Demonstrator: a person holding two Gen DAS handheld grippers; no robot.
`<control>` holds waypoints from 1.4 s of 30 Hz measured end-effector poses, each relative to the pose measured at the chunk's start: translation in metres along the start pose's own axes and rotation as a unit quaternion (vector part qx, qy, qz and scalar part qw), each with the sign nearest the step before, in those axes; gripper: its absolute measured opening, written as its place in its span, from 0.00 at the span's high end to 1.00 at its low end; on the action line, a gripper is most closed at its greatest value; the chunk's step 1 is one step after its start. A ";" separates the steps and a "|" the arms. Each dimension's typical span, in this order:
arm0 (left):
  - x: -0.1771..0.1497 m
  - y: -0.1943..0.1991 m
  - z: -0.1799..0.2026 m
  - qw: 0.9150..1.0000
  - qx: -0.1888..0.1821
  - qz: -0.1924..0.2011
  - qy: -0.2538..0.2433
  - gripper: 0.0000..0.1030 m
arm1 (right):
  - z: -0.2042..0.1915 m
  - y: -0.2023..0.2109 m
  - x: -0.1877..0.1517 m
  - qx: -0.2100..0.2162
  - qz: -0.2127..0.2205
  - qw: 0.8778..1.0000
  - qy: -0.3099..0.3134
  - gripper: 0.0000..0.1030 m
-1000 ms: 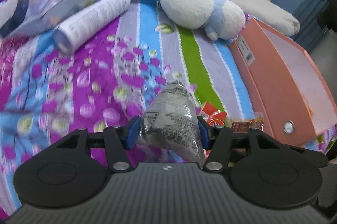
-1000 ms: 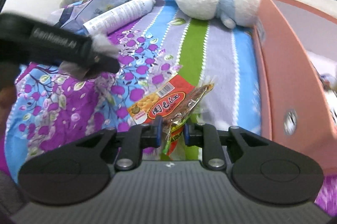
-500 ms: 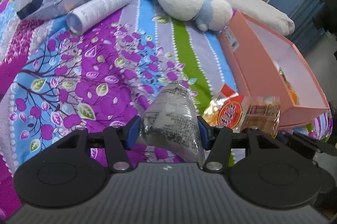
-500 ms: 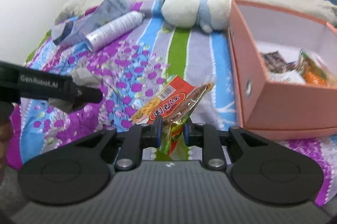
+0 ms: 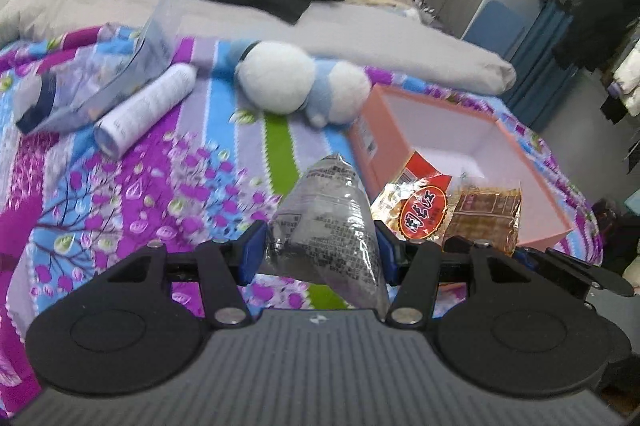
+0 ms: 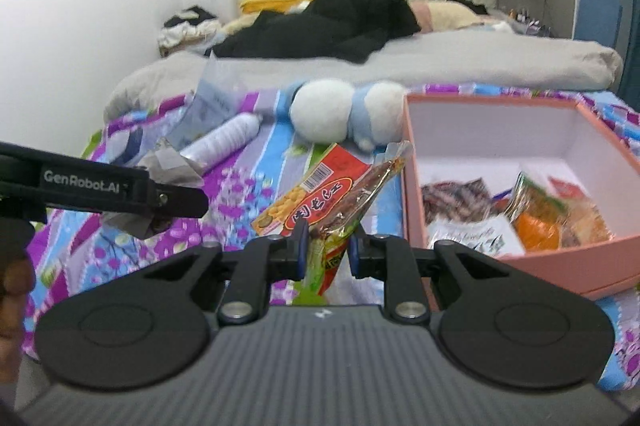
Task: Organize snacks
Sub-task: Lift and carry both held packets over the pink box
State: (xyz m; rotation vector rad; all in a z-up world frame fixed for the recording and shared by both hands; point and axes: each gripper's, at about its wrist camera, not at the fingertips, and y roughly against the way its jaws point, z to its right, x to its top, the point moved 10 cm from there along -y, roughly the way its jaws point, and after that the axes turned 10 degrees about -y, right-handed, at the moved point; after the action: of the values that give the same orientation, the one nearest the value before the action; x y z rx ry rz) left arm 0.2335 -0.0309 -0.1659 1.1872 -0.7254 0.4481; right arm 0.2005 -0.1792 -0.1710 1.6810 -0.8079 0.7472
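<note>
Both snack packets lifted, bound for the box

The left gripper [image 5: 320, 252] pinches a grey packet [image 5: 330, 222] and the right gripper [image 6: 326, 246] a red packet [image 6: 320, 201], both above the bedspread [image 5: 120, 193]; next, carry them over the pink box [image 6: 560, 266] at its right edge and release.

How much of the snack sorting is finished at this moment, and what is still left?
Done: several packets lie inside the pink box. In hand: left tongs grip a silver packet; right tongs grip the red packets. Left: dropping both into the box.
</note>
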 end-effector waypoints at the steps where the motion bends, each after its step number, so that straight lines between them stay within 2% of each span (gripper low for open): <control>1: 0.005 0.003 0.004 1.000 -0.001 0.005 -0.002 0.40 | 0.001 0.004 0.005 -0.001 0.005 1.000 0.000 0.78; 11: 0.054 0.027 0.054 0.999 -0.026 0.043 -0.019 0.40 | 0.023 0.036 0.045 -0.009 0.046 0.999 -0.009 0.78; 16: 0.075 0.026 0.079 0.997 -0.047 0.050 -0.032 0.40 | 0.037 0.046 0.062 -0.016 0.061 0.998 -0.015 0.78; 20: 0.089 0.018 0.096 0.996 -0.050 0.050 -0.049 0.40 | 0.049 0.048 0.072 -0.019 0.067 0.997 -0.021 0.78; 27: 0.106 -0.024 0.113 0.996 -0.060 0.033 -0.053 0.40 | 0.078 0.033 0.082 -0.029 0.061 0.997 -0.036 0.78; 42: 0.116 -0.135 0.148 0.993 -0.080 -0.028 -0.084 0.40 | 0.154 -0.032 0.072 -0.072 0.007 0.993 -0.089 0.78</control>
State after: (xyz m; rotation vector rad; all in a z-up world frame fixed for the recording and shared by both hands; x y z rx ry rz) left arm 0.3640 -0.2217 -0.1454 1.0991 -0.8539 0.2402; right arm 0.2801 -0.3330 -0.1659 1.6272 -0.9754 0.5405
